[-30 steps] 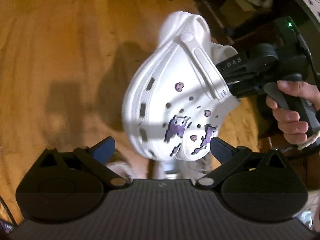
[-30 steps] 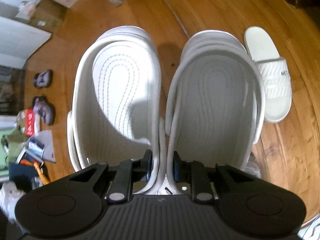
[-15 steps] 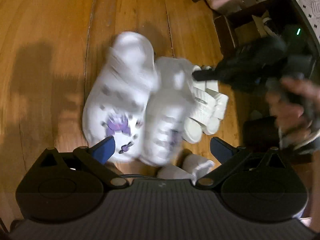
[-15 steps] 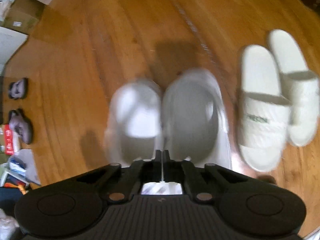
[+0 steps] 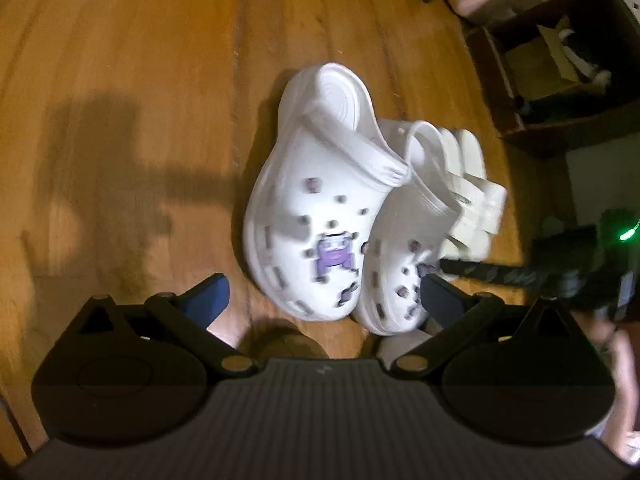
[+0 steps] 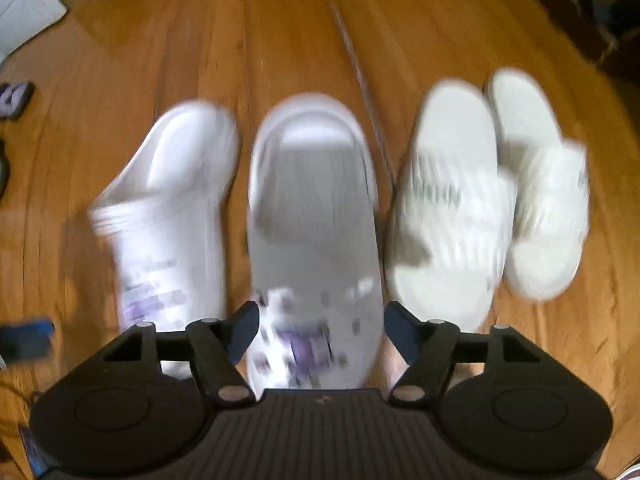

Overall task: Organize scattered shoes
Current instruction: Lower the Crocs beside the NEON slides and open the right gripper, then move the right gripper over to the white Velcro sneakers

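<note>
Both white clogs, carried in the air a second ago by the right gripper (image 6: 318, 330), now lie on the wooden floor (image 5: 132, 80) — its fingers (image 6: 244, 328) have just been opening and stand wide, the nearer clog's toe between them but unpressed. Left gripper (image 5: 320, 296) hangs above the pair, its fingers (image 5: 208, 296) spread wide and empty. Just beyond them the left clog (image 5: 320, 216) and right clog (image 5: 404, 248) sit side by side, touching, toes with purple charms toward the camera, long axes running away from it, heel straps at the far end. Pressed against the right clog's far side is a pair of cream slides (image 6: 452, 208), lined up the same way; in the right wrist view all four form one row, blurred. Farther off stand dark shelves (image 5: 560, 80) with a cardboard box, crowding the row's end.
</note>
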A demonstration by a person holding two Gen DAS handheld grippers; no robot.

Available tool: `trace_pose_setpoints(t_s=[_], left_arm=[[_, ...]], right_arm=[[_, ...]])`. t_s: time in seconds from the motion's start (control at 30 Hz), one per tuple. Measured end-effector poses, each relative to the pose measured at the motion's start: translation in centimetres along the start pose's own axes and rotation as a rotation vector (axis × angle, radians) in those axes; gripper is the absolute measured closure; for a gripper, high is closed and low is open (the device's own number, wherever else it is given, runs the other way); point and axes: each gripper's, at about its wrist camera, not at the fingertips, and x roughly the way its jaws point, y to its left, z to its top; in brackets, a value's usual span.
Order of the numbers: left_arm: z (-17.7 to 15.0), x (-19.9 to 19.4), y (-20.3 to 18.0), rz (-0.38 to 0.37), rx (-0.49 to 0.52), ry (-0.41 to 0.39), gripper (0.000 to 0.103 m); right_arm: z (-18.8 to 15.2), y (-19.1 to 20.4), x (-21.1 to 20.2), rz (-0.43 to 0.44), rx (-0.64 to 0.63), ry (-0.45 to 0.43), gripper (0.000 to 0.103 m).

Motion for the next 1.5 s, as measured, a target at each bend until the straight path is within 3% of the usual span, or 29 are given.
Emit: trace_pose_setpoints(t_s=[0.1,0.17,0.2,0.3,0.43,0.5,0.53,0.57,0.63,0.67,0.73,0.8,0.93,0.97,1.03,1.13,1.33,1.37,1.4,1.47,1.5], left_arm=[[-0.4,0.4,-0.1,-0.005,0.005,0.018,0.0],[-0.4,0.9,-0.4,0.004,0.02,0.016,0.0],[-0.5,1.0,-0.4,0.007,0.023,0.017,0.0],[-0.8,1.5,-0.2,0.006,0.022,0.025,0.0],[-0.9,1.5,0.3,0.008,0.011,0.026,0.0],[-0.7,1.7,0.3,0.011,0.016,0.027,0.0],[-0.6,1.5,0.3,0.005,0.015,0.025,0.0],[-0.6,1.2,0.3,-0.006,0.014,0.02,0.0],[-0.5,0.6,0.4,-0.022,0.015,0.01,0.0],[-0.5,0.0,0.5,-0.036,0.011,-0.002,0.0],[-0.5,-0.9,1.2,-0.058,-0.013,-0.028,0.0],[-0.6,-1.7,2.0,-0.066,-0.042,-0.054,0.0],[-1.0,-2.1,3.2,-0.068,-0.048,-0.051,0.0],[-1.1,-2.0,3.4,-0.066,-0.051,-0.05,0.0],[-1.1,-1.8,3.5,-0.063,-0.054,-0.046,0.0],[-1.2,-0.9,3.4,-0.067,-0.053,-0.024,0.0],[-1.4,0.6,2.6,-0.069,-0.02,0.007,0.0],[-1.5,0.9,2.5,-0.069,-0.016,0.014,0.0],[-1.6,1.1,2.5,-0.069,-0.014,0.019,0.0],[-1.6,1.4,2.6,-0.071,-0.013,0.028,0.0],[-1.6,1.6,2.7,-0.07,-0.015,0.031,0.0]], right_arm=[[-1.2,-0.5,2.3,0.008,0.032,0.065,0.025],[-0.8,-0.4,3.5,0.006,0.037,0.079,0.012],[-0.6,-0.4,3.9,0.007,0.039,0.072,0.014],[0.7,0.0,3.6,0.045,0.03,0.004,0.033],[2.8,2.2,1.9,-0.045,-0.125,-0.155,0.07],[3.5,2.9,1.3,-0.092,-0.145,-0.196,0.066],[3.7,2.9,1.1,-0.103,-0.124,-0.189,0.054],[3.3,2.9,0.9,-0.064,-0.098,-0.183,0.045],[2.2,2.8,0.4,0.033,-0.042,-0.171,0.04],[1.1,3.3,0.1,0.125,-0.029,-0.148,0.031],[-0.1,4.2,0.9,0.221,-0.01,-0.086,0.019],[-1.1,5.7,2.5,0.242,-0.003,-0.02,0.019],[-2.2,7.8,4.1,0.193,-0.061,0.005,0.019],[-2.1,8.2,4.9,0.162,-0.061,0.025,0.026],[-2.3,8.3,5.6,0.142,-0.038,0.053,0.052],[-2.0,7.3,5.7,0.201,0.061,0.065,0.053],[0.0,5.5,4.0,0.098,0.08,-0.082,0.054],[0.2,4.8,3.4,0.117,0.1,-0.076,0.053],[0.3,3.9,2.6,0.154,0.112,-0.08,0.05],[0.4,1.5,0.3,0.223,0.127,-0.102,0.029],[0.6,-0.4,-0.7,0.199,0.164,-0.117,0.027]])
